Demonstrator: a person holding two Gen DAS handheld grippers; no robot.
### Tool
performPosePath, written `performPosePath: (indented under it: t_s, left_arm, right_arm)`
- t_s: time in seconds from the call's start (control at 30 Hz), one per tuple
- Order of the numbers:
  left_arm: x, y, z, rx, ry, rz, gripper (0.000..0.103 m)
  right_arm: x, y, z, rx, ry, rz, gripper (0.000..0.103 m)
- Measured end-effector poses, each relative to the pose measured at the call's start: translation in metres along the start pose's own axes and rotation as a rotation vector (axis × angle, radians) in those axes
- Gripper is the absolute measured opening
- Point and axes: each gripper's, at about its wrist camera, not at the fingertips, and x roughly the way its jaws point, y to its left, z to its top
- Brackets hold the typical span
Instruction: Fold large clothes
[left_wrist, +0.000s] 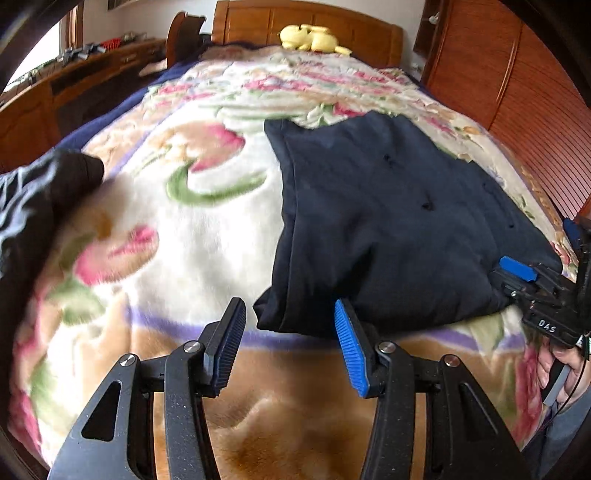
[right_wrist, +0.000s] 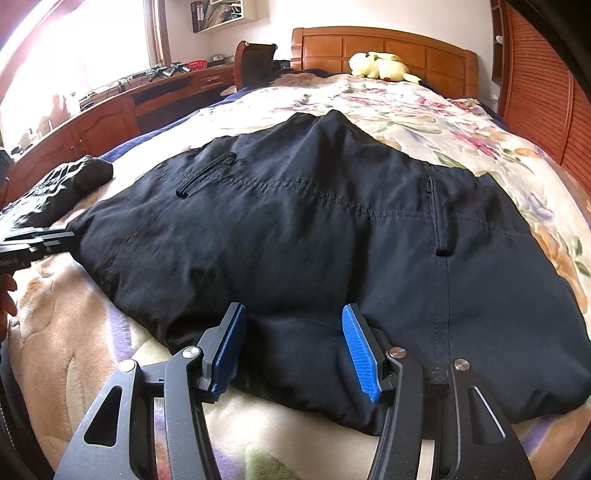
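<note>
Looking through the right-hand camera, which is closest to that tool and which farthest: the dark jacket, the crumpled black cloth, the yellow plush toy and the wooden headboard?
From the right tool:
1. Dark jacket, directly under and ahead of the tips.
2. Crumpled black cloth, off to the left on the floral blanket.
3. Yellow plush toy, at the far end of the bed.
4. Wooden headboard, just behind the toy.

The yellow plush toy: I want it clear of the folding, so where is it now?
The yellow plush toy lies at the far end of the bed against the wooden headboard, well beyond the dark garment, right of centre in both wrist views.
</note>
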Motion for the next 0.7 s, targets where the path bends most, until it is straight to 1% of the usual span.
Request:
performPosePath:
  t_s: [0.17,0.43,0.63,0.67,0.7]
  left_arm:
    - [0.007,-0.005,0.000,-0.009,0.022,0.016,0.051]
    - [0.005,0.005,-0.011,-0.042,0.039,0.005,0.051]
    - [0.006,0.004,-0.008,-0.058,0.054,0.006,0.051]
    - [0.006,0.003,-0.007,-0.053,0.056,0.001,0.051]
    - [0.006,0.003,-0.006,-0.049,0.058,-0.011,0.041]
  right_arm:
    - [-0.002,0.003,-0.002,-0.016,-0.009,-0.016,0.056]
    - [-0.003,0.003,-0.002,-0.023,-0.012,-0.017,0.057]
    - [-0.003,0.004,-0.002,-0.023,-0.010,-0.017,0.057]
    - [-0.003,0.004,-0.002,-0.023,-0.009,-0.018,0.057]
    - [-0.003,0.004,-0.002,-0.024,-0.008,-0.017,0.057]
